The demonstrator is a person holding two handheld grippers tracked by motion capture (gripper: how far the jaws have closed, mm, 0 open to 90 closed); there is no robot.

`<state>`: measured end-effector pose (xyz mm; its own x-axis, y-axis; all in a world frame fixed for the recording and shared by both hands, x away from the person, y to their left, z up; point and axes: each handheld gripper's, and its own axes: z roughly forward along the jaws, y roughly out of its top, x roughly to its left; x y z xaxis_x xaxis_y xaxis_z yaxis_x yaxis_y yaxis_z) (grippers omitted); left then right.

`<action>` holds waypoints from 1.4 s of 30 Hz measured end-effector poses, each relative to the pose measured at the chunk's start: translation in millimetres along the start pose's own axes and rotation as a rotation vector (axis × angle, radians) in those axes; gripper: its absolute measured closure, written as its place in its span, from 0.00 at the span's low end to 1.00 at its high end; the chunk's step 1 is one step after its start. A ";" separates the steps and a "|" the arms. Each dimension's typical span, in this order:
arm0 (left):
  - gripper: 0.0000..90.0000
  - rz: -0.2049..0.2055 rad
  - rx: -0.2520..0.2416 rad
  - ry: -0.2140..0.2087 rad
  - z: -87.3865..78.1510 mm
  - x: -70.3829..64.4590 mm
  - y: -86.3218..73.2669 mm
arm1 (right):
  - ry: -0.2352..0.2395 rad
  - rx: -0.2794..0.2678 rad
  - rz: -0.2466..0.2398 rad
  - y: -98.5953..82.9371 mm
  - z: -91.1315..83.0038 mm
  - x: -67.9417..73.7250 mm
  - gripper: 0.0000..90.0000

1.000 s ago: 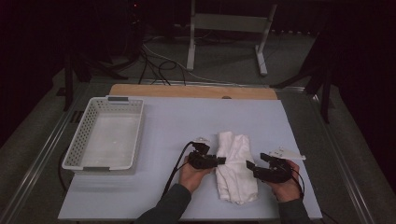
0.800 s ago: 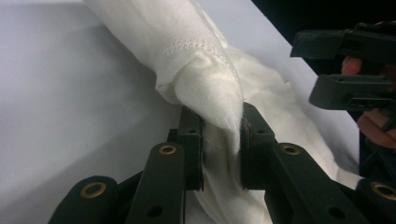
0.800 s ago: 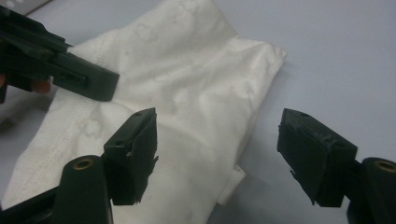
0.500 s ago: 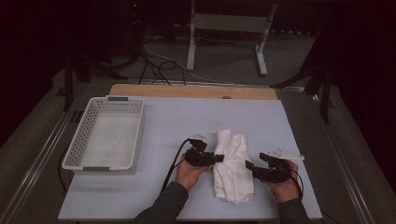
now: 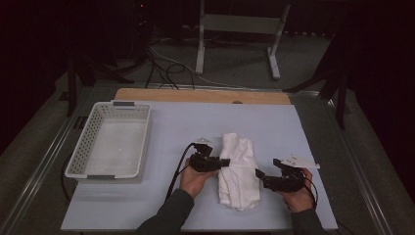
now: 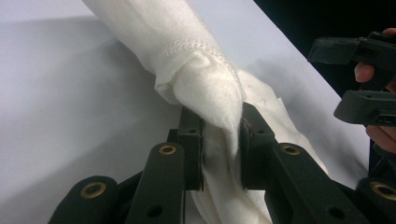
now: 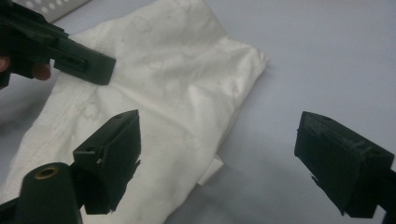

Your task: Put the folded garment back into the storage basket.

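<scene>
Our left gripper [image 6: 222, 140] fingers pinch a fold of white cloth [image 5: 238, 169]; right gripper [image 7: 217, 158] fingers spread wide just beside it on the worktop [image 5: 186, 122].

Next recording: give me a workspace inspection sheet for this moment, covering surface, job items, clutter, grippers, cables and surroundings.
Surface: pale mat on the table, with a wooden strip along its far edge.
Job's things: white cloth, folded into a loose bundle, lying on the mat between the two hands.
Clutter: white perforated basket at the left of the mat, nothing seen inside it.
Grippers: left gripper shut on a bunched fold of the cloth; right gripper open, jaws wide apart, over the cloth's edge.
Cables: a black cable trails from the left gripper; loose cables on the floor behind the table.
Surroundings: dark room, a metal stand beyond the table.
</scene>
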<state>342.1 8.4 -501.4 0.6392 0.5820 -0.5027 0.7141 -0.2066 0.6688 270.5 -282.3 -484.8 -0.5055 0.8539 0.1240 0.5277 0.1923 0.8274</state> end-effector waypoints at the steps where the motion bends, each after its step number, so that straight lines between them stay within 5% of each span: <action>1: 0.83 0.000 0.000 0.000 0.0 0.0 0.0 | 0.004 -0.010 -0.005 0.3 -0.6 0.2 0.15; 9: 0.83 -0.006 -0.014 0.007 -6.4 2.4 2.3 | 0.009 -0.077 -0.010 1.7 -6.3 1.9 0.11; 42: 0.83 0.008 -0.028 0.041 -32.1 11.4 11.4 | -0.003 -0.150 -0.021 -3.1 -21.9 4.2 0.10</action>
<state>348.4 37.9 -481.9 0.6320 0.6121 -0.4752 0.7007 -0.1894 0.6879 251.8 -289.9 -474.9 -0.5129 0.8521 0.1043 0.4094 0.1360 0.9022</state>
